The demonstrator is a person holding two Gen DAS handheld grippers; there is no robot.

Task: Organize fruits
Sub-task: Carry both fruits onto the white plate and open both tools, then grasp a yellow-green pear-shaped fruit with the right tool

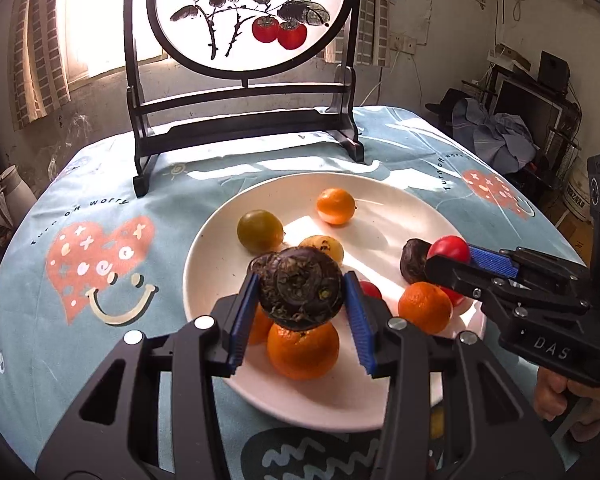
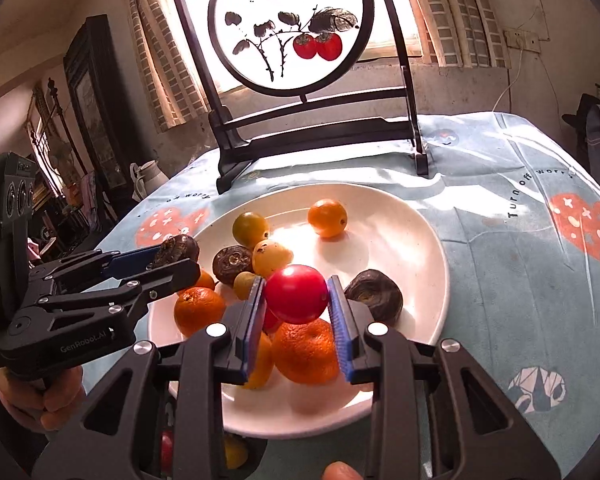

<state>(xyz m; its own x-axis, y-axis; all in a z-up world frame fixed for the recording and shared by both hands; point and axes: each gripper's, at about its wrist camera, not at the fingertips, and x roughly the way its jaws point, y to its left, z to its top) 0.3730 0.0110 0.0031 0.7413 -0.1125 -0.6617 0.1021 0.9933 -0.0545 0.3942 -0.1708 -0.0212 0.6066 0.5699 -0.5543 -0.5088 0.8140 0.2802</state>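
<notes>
A white plate (image 1: 228,216) (image 2: 420,240) on the tablecloth holds several fruits: oranges (image 1: 303,350) (image 2: 199,309), a green-yellow fruit (image 1: 259,230) (image 2: 250,227), a small orange (image 1: 335,205) (image 2: 327,217), yellow fruits (image 2: 272,257) and dark brown fruits (image 2: 374,294). My left gripper (image 1: 300,292) (image 2: 172,258) is shut on a dark brown fruit (image 1: 300,288) above the plate's near side. My right gripper (image 2: 296,296) (image 1: 448,258) is shut on a red fruit (image 2: 296,294) (image 1: 449,249) above the plate's right part.
A dark wooden stand with a round painted screen (image 1: 244,16) (image 2: 288,28) stands on the table behind the plate. The tablecloth (image 1: 100,264) (image 2: 540,280) is light blue with heart prints. Clutter and furniture lie beyond the table edges on both sides.
</notes>
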